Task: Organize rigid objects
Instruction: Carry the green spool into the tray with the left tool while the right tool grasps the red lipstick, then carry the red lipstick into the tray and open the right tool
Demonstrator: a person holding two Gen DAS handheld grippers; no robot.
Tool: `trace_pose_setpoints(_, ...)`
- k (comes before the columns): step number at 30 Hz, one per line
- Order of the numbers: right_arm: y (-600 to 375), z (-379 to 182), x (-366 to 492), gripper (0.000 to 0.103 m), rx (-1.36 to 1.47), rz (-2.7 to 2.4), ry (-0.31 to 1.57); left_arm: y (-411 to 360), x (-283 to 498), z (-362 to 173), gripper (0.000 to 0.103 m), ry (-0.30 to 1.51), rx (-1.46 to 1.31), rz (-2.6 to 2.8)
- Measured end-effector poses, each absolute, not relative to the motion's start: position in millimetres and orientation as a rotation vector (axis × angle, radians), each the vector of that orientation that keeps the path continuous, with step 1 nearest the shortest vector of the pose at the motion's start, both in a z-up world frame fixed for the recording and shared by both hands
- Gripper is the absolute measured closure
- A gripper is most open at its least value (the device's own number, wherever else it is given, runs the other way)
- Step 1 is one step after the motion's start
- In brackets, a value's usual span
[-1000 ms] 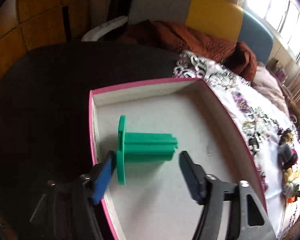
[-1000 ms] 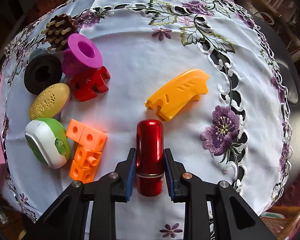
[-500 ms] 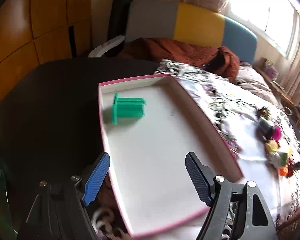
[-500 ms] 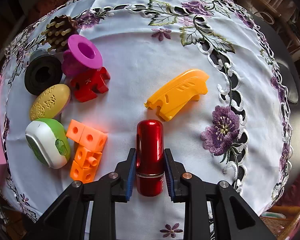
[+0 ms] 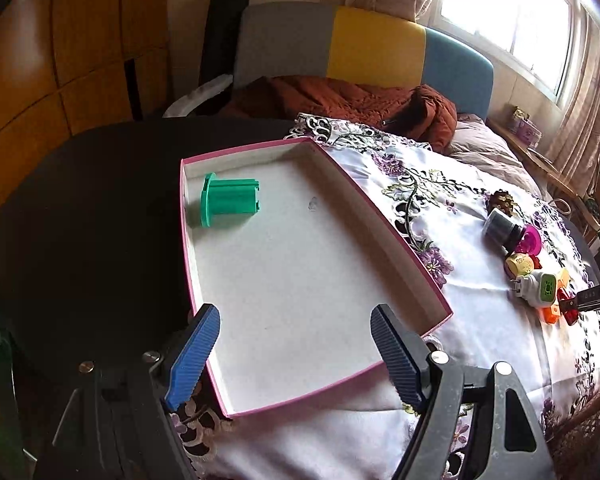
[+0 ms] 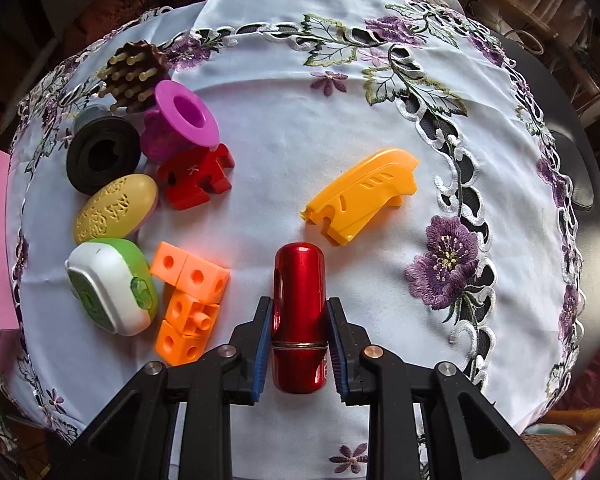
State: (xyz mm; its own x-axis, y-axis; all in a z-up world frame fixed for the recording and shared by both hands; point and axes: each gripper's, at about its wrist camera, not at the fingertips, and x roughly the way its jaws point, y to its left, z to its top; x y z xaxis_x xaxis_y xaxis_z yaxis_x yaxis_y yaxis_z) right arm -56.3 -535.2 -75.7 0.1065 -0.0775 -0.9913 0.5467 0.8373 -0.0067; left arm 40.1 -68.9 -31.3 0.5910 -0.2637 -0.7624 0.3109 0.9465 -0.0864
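Note:
A shallow pink-edged tray (image 5: pixel 384 216) lies on the table, and a green flanged spool (image 5: pixel 228 205) rests on its side in the tray's far left corner. My left gripper (image 5: pixel 296 356) hangs open over the tray's near end with nothing between its blue pads. In the right wrist view my right gripper (image 6: pixel 299 334) points down at the cloth and is shut on a red metal cylinder (image 6: pixel 299 312). Around it lie an orange block cluster (image 6: pixel 188 300), a yellow curved piece (image 6: pixel 360 196), a green-and-white gadget (image 6: pixel 112 286) and a red block (image 6: pixel 194 178).
A yellow oval (image 6: pixel 116 208), a black ring (image 6: pixel 102 154), a magenta spool (image 6: pixel 180 120) and a brown pegged disc (image 6: pixel 134 74) crowd the cloth's left. The embroidered tablecloth (image 6: pixel 300 128) covers a dark round table (image 5: pixel 92 208). A sofa with a rust blanket (image 5: pixel 340 100) stands behind.
My left gripper has drawn back from the green spool, which stays in the tray's far corner; the whole tray now shows. The right gripper has kept still, shut on the red cylinder.

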Motion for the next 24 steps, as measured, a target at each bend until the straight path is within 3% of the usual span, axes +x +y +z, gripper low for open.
trace_pose_setpoints(14,-500.4,-4.9,-78.7,0.077,0.376,-0.434,1.102,-51.9,41.5,-36.9,0.024,0.9,0.028,-0.3)
trace_pose_setpoints(24,-417.9,20.2,-31.7,0.077,0.28,-0.177,1.007,-40.8,37.1,-32.6,0.024,0.891,0.02,-0.28)
